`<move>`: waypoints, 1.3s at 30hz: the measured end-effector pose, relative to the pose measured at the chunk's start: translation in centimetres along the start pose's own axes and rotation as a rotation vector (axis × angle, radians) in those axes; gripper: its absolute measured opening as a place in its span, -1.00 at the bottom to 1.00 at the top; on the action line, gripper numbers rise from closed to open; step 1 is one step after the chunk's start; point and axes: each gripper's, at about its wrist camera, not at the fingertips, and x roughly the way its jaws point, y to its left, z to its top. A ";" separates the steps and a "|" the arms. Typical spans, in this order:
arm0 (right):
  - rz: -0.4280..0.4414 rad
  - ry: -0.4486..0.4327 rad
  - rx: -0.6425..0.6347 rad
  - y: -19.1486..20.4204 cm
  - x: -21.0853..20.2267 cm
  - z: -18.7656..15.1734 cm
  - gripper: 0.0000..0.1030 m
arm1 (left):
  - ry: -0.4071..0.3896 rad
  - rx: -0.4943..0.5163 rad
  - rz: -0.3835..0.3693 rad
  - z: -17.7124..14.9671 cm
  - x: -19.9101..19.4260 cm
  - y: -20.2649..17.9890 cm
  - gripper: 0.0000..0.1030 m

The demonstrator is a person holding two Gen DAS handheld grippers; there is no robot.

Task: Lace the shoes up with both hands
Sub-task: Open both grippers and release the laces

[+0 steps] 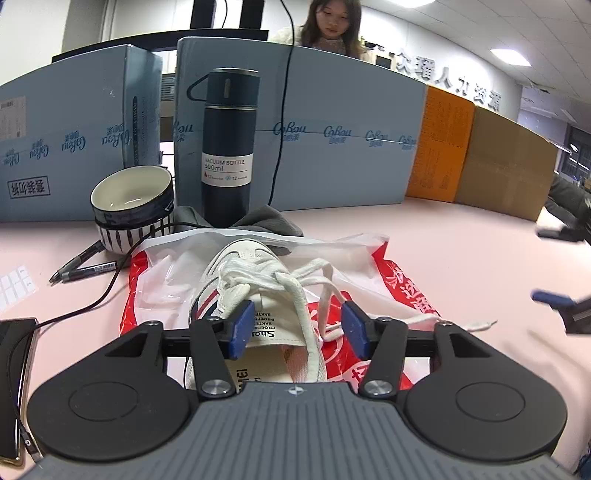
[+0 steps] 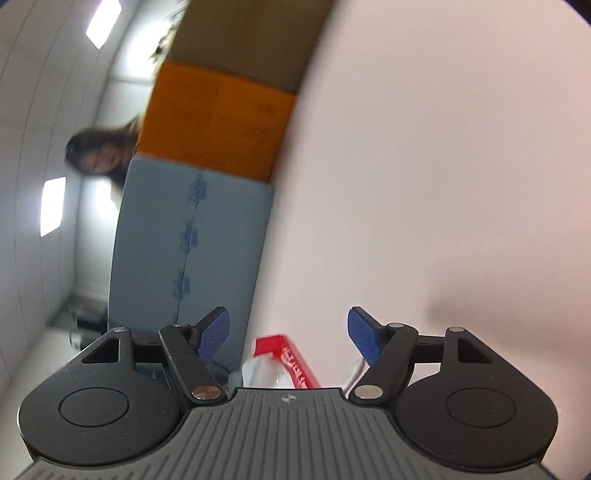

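- Table (image 1: pixel 461 258): a pale pink surface that carries everything; it fills most of the tilted, blurred right wrist view.
- Cartons: light-blue printed boxes (image 1: pixel 332 122), an orange box (image 1: pixel 443 144) and a brown box (image 1: pixel 506 166) stand in a row well beyond the left jaws; a person (image 1: pixel 332 26) is behind them, under ceiling lights.
- Plastic bag (image 1: pixel 369 266): white and red, lying flat under the shoe and spreading to either side of the left jaws.
- Shoe (image 1: pixel 236 273): a white sneaker with dark and red side stripes, heel toward the camera, toe pointing away; its tongue and opening sit between the left jaws.
- Laces (image 1: pixel 295 284): flat and white, crossed loosely over the tongue; one end trails out past the right-hand pad onto the bag and table.
- Vacuum bottle (image 1: pixel 227 147) and stacked bowls (image 1: pixel 133 210): beyond the shoe, ahead and to the left.
- Left gripper (image 1: pixel 297 328): jaws about half apart, pads astride the shoe's opening, pressing on nothing.
- Right gripper (image 2: pixel 288 332): rolled on its side, jaws wide apart and empty, with only a corner of the bag seen between them.
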 end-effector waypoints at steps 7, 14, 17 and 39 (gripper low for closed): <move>0.103 0.159 -0.169 4.0 3.2 -3.3 0.58 | -0.040 0.047 -0.065 0.1 -1.0 0.0 0.42; 0.172 0.315 -0.169 5.5 6.3 -4.6 0.68 | -0.051 0.067 -0.059 0.8 -1.8 0.7 0.52; 0.195 0.394 -0.244 6.8 7.8 -5.6 0.68 | -0.058 0.047 -0.035 1.4 -2.1 1.5 0.57; 0.109 0.606 -0.886 9.9 15.4 -9.7 -0.11 | 0.005 -0.066 0.128 3.0 1.1 6.0 0.60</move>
